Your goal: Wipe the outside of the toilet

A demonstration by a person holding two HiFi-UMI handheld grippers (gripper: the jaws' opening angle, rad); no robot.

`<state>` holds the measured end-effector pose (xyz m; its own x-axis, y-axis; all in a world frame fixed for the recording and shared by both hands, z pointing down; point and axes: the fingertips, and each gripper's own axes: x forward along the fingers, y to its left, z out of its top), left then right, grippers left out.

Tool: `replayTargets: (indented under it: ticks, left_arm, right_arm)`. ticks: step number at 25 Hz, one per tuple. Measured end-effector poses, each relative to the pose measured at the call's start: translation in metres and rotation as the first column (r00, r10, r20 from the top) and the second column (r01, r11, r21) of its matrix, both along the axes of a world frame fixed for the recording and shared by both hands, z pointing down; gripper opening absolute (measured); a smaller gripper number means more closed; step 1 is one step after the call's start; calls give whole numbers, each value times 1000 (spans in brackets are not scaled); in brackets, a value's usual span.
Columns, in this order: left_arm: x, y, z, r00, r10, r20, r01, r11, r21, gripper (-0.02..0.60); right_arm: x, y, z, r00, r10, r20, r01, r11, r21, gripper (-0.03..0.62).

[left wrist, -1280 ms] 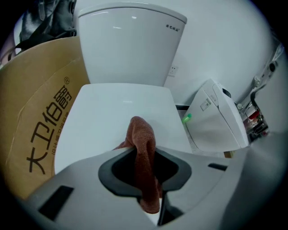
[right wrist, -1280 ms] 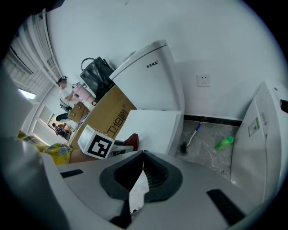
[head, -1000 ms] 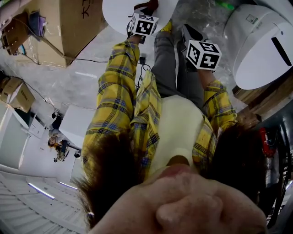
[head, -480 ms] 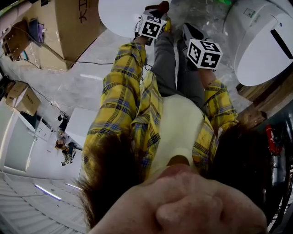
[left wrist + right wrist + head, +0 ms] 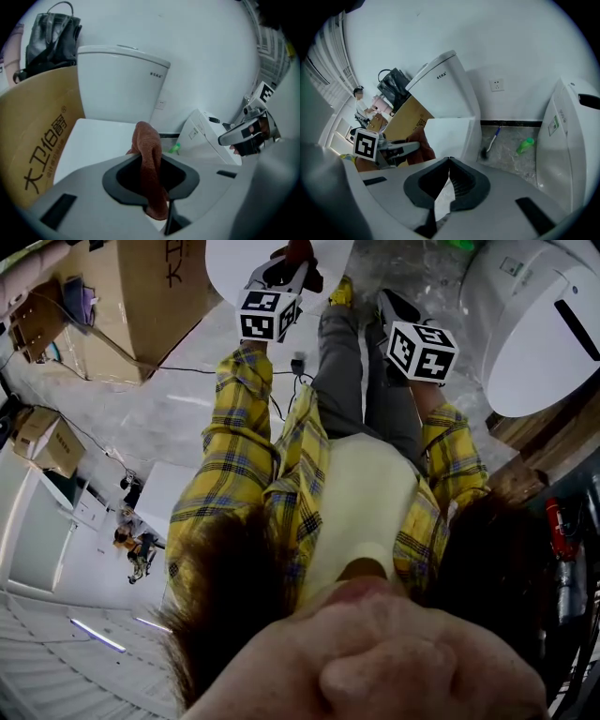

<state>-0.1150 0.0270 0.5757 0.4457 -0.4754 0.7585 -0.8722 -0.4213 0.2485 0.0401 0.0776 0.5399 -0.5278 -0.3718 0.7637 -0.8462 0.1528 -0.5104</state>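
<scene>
Rust cloth point(image 5: 151, 178) pinched by left gripper point(image 5: 153, 158), above toilet lid point(image 5: 93, 140)

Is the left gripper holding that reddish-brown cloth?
Yes, the left gripper has its jaws closed on the reddish-brown cloth, which sticks up and hangs down between them.

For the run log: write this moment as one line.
left gripper shut on red-brown cloth above toilet lid, contact unclear | right gripper shut on white scrap, apart from toilet
</scene>
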Motion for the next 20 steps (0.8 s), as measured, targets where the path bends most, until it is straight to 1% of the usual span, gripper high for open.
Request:
replayTargets:
  ticks: [3,6,9,11,13,16,18,20]
  left_arm:
    - [-36,-2,-13,998,-27,58,25,999,34,83]
    - [-66,-2,-18,991,-17,135,10,999,52,83]
    - [-97,3,-18,974,10,228,-24,998,55,83]
    - [-123,8,-16,954,14,299,-30,998,50,83]
    - [-147,15,-10,936,-9,351,-5,999,39,83]
    - [-173,25,5,926,-70,370,70,997,15,83]
    - [-185,31,20,914,-82,396,94,996,-12,83]
    - [-195,36,38,897,-75,436,103,994,-41,83]
  right_arm:
    - [-10,1,-1,1000,-29,5,29,1000,4,25]
    - [-19,2,0,999,-53,4,53,999,1,25]
    - [-30,4,1,997,-77,8,77,997,-2,25]
    - [-38,4,1,995,-102,12,102,995,-1,25]
    - [-44,4,1,992,-128,12,128,992,1,25]
    - [-49,2,3,990,-141,10,141,990,-3,25]
    - [-53,2,5,990,-138,14,138,990,-10,25]
    - [-58,3,6,989,-147,19,147,989,-14,25]
